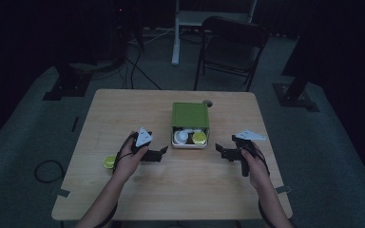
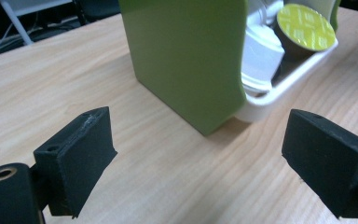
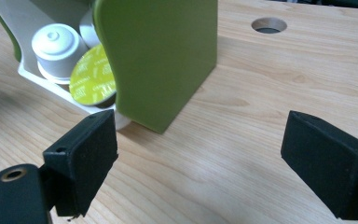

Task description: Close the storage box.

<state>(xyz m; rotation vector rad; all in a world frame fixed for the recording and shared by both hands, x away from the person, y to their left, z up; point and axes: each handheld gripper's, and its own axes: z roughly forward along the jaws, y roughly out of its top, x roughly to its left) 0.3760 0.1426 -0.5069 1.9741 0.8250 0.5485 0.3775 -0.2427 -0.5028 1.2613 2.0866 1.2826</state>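
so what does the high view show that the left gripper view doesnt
High view alone: a yellow-lidded capsule lying loose on the table beside the left hand-held gripper, the right hand-held gripper, and a folding chair. Left gripper view alone: a close look at white capsules in the white tray. Both: the green box and a yellow-lidded capsule inside.

We find only one thing that bears print: the yellow-green foil lid of the coffee capsule (image 3: 92, 77) lying in the white tray of the green holder (image 3: 161, 56). In the right gripper view we see rows of small pale lettering repeated across the foil, yet it is too small and blurred for us to read a word. In the left gripper view the same lid (image 2: 306, 27) shows the faint pattern, equally unreadable. We read no numbers, brands or signs elsewhere.
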